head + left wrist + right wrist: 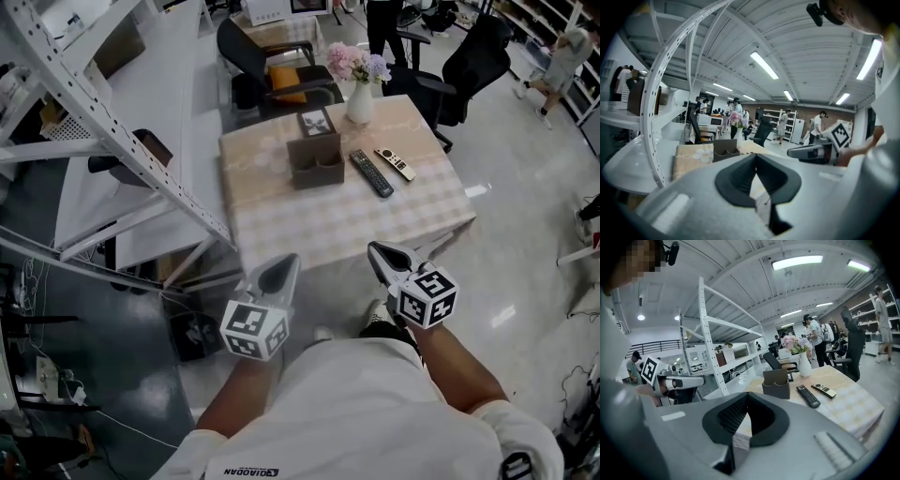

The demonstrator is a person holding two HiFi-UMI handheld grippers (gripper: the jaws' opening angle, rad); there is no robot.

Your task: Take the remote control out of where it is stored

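Head view shows the desk (pixel 309 225) with its checked cloth at the far side of the scene, and both grippers held near the person's body, well apart from it. The brown holder (pixel 315 161) stands on the far half of the desk, and both of its compartments look empty. Just to its right, a black remote (pixel 371 173) and a pale remote (pixel 395 164) lie flat on the cloth, side by side and outside the holder. A vase (pixel 360 101) of flowers stands beyond them at the far edge.

The left gripper (pixel 289 261) and the right gripper (pixel 379 253) both have their jaws together with nothing between them, as each gripper view confirms.

Judging by how things lie, the removal step looks already done, since no remote sits in the holder. If a remote is to be picked up, the next move calls for stepping close to the desk, parting one gripper's jaws, and coming down across the narrow width of the remote. A white shelving frame (pixel 112 131) at the left needs clearing on the way.
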